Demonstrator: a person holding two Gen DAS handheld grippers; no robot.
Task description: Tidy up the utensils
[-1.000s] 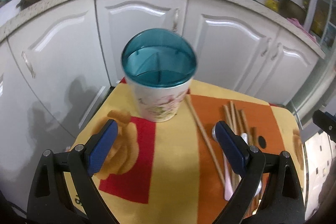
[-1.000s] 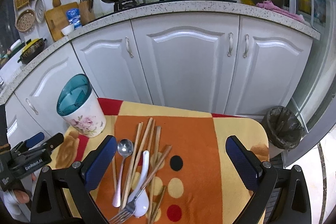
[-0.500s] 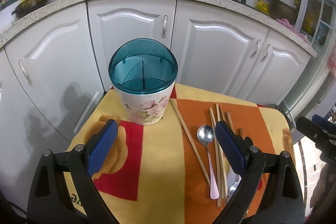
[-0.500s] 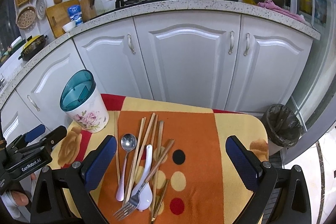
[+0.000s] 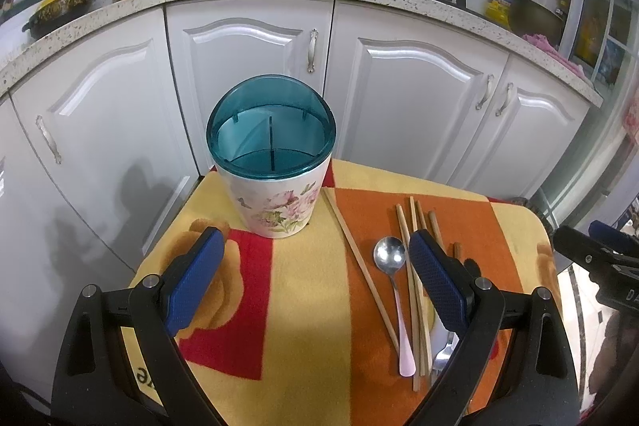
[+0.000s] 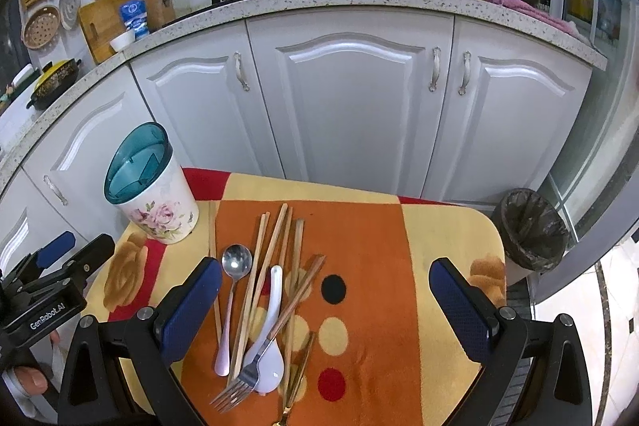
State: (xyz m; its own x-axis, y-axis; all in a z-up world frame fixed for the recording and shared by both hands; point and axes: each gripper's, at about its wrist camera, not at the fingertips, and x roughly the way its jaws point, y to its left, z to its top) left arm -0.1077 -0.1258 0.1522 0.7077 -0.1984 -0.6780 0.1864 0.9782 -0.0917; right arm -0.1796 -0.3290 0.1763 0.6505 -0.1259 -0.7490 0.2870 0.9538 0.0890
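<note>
The right gripper (image 6: 325,310) hangs above the near part of the table (image 6: 447,234) with its jaws spread wide and nothing between them, the blue pads well apart on either side of the loose pile of cutlery. Directly beneath and ahead of it lie a metal spoon with a pink handle (image 6: 231,290), a white ceramic spoon (image 6: 271,338), a fork (image 6: 239,386) whose tines point toward the near edge, and several wooden chopsticks (image 6: 275,246) crossing one another. One single chopstick (image 6: 211,226) lies apart at the left of the pile, running toward the holder. The left gripper (image 5: 315,282) is likewise wide open and empty, held over the yellow and red part of the cloth, facing the utensil holder (image 5: 275,182). That holder, a white floral cup with a teal divided insert, stands upright at the far left corner of the table; its compartments appear empty. No utensil has yet been lifted, so the sorting seems to be just at its start. The next move probably calls for the right gripper to descend on one piece, narrowing its jaws across a thin handle; because the pieces overlap, taking the topmost item first should avoid dragging the others.
</note>
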